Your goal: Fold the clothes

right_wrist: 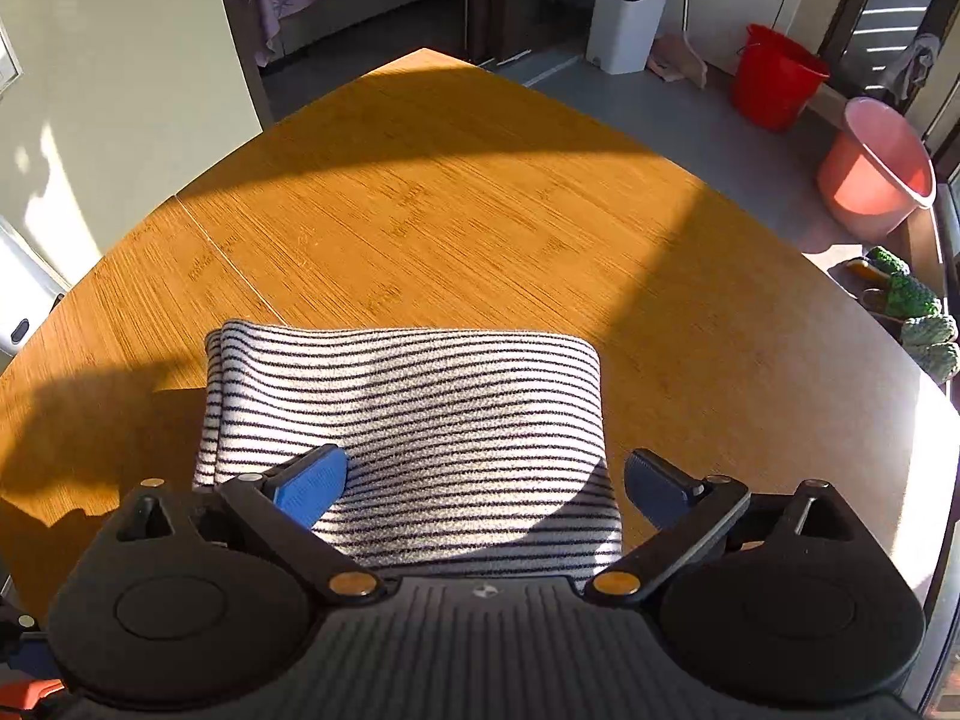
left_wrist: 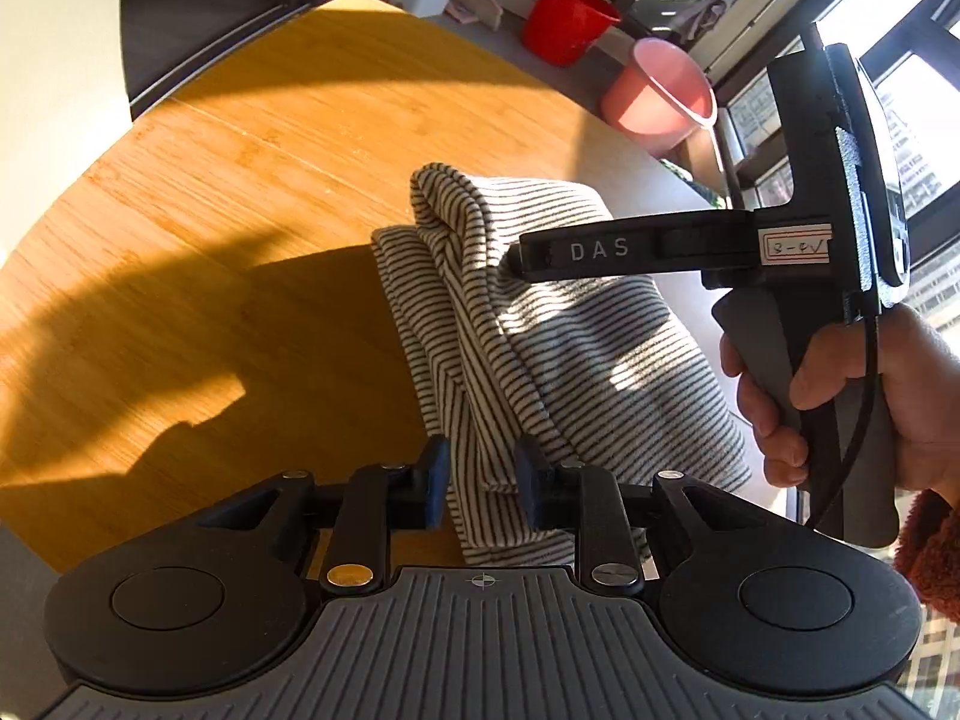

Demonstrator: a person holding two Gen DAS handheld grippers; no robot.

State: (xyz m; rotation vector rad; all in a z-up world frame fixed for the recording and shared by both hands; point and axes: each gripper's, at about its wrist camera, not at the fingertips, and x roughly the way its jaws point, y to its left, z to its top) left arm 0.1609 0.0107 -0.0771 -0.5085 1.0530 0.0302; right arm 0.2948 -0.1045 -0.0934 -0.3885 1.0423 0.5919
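A folded black-and-white striped garment (left_wrist: 540,348) lies on the wooden table (left_wrist: 210,228). My left gripper (left_wrist: 480,477) has its blue pads closed on the garment's near edge. My right gripper (left_wrist: 522,255) reaches in from the right over the top of the garment, its fingertips at the upper fold. In the right wrist view the same garment (right_wrist: 408,414) lies as a neat rectangle and my right gripper (right_wrist: 486,483) stands wide open just above it, with nothing between the pads.
A red bucket (right_wrist: 777,75), a pink bucket (right_wrist: 879,171) and a white bin (right_wrist: 627,15) stand on the floor beyond the table (right_wrist: 450,210). Green knitted slippers (right_wrist: 912,306) lie at the right. Windows are on the right side.
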